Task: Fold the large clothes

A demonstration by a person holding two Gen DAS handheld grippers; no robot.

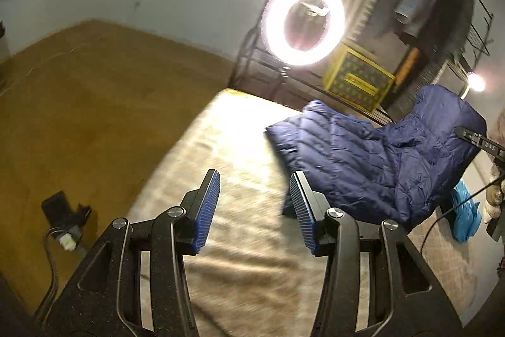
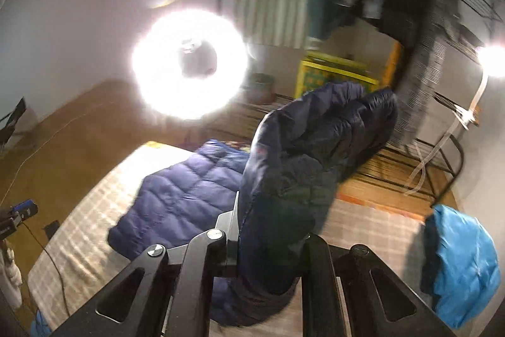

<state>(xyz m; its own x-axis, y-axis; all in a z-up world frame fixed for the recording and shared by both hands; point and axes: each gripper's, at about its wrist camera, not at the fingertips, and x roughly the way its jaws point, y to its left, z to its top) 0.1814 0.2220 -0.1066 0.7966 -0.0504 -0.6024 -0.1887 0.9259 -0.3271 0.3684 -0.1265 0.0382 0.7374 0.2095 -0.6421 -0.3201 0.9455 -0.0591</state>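
Two hand-held grippers share our fold: our right hand-held gripper (image 2: 271, 229) clamps a raised edge of the navy quilted puffer jacket (image 1: 372, 157), probably to carry it over the part lying on the beige checked bed (image 1: 240, 242), while our left hand-held gripper (image 1: 255, 207) hovers wide apart, empty.

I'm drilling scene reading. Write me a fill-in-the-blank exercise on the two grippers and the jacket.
1. The right gripper is shut on the navy puffer ____.
2. The left gripper is ____ and holds nothing.
3. The jacket lies partly on the checked ____.
4. A bright ____ light glows behind the table.

Missing words: jacket; open; table; ring
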